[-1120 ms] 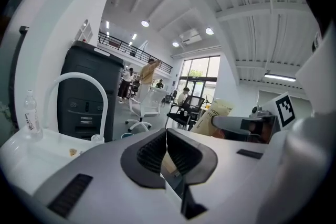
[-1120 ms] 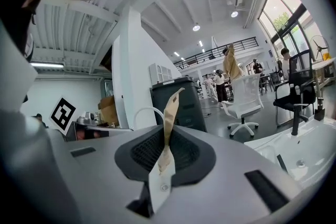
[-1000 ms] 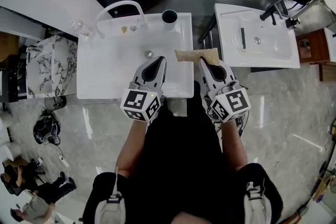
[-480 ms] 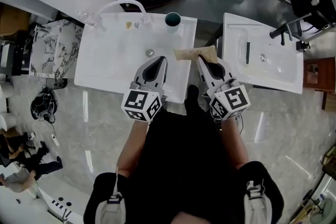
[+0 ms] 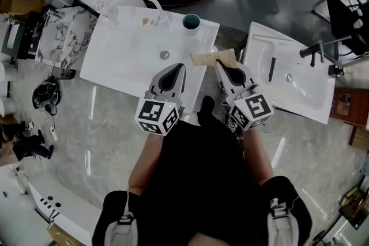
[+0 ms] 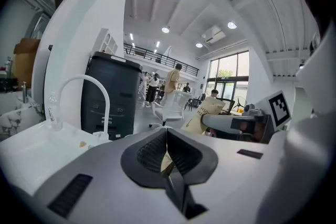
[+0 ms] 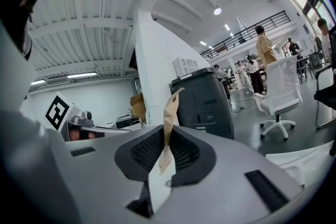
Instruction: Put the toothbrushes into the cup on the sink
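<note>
we see no toothbrush itself: the only candidate is a tan and white paper packet (image 5: pixel 212 58), and what it holds is hidden from us. the right gripper (image 7: pixel 167 140) has its jaws clenched on that packet, which stands up out of them in the right gripper view. in the head view the packet lies across the right edge of the sink (image 5: pixel 124 63), about midway along that edge. the left gripper (image 6: pixel 167 138) has its jaws pressed together on a small tan scrap (image 6: pixel 166 161). it is too little for us to tell what it belongs to. this gripper hangs over the sink's front edge, just beside the packet's near end. whether it touches the packet we cannot tell.

the dark cup (image 5: pixel 191 22) stands at the sink's back right corner, well apart from both grippers. its inside shows only dark, so we cannot make out any contents. the curved faucet (image 5: pixel 131 0) rises at the back edge, and the drain (image 5: pixel 165 55) sits in the middle of the basin.
</note>
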A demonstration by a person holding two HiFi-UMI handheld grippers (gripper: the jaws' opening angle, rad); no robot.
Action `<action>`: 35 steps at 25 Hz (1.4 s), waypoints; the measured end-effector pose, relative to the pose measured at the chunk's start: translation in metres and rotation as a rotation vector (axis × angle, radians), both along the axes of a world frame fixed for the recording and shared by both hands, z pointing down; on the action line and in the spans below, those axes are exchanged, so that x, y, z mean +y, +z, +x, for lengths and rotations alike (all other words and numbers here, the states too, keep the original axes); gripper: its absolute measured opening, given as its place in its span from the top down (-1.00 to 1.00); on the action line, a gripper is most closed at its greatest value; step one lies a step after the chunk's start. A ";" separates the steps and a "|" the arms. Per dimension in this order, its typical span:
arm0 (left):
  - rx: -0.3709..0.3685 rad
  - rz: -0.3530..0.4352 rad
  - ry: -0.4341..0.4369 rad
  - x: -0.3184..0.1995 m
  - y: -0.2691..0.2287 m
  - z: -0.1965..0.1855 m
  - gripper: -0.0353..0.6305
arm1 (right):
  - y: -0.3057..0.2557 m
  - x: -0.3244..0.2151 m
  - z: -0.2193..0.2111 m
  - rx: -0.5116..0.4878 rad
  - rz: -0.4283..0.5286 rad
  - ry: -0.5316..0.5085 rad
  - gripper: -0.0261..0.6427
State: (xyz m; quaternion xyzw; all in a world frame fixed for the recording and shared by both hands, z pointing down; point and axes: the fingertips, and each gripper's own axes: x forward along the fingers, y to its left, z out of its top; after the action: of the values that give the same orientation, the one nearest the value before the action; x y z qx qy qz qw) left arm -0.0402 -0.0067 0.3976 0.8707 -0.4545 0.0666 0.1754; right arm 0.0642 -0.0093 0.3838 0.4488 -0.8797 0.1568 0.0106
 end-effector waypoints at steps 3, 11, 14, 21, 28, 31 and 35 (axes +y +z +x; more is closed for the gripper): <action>-0.001 -0.002 -0.027 0.004 0.000 0.005 0.85 | 0.002 -0.003 0.003 0.000 0.001 -0.035 0.77; -0.002 -0.004 -0.093 0.010 0.002 0.009 0.85 | 0.004 -0.018 0.009 0.008 0.005 -0.085 0.76; -0.001 -0.009 -0.110 0.007 0.004 0.008 0.85 | 0.004 -0.027 0.010 0.015 0.010 -0.094 0.76; 0.003 -0.008 -0.118 -0.002 0.004 -0.001 0.85 | 0.004 -0.054 0.006 0.024 0.010 -0.081 0.76; 0.015 -0.010 -0.105 -0.021 0.005 -0.009 0.85 | -0.001 -0.082 -0.003 0.030 0.022 -0.047 0.76; 0.020 -0.011 -0.097 -0.029 0.005 -0.008 0.85 | -0.003 -0.093 -0.004 0.033 0.027 -0.042 0.76; 0.024 -0.016 -0.095 -0.039 0.008 -0.006 0.85 | -0.001 -0.108 -0.005 0.042 0.028 -0.042 0.76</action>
State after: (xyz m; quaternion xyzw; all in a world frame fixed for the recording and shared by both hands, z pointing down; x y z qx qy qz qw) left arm -0.0465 -0.0455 0.4056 0.8476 -0.4925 0.0514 0.1908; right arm 0.0590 -0.1176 0.3827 0.4335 -0.8906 0.1347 0.0258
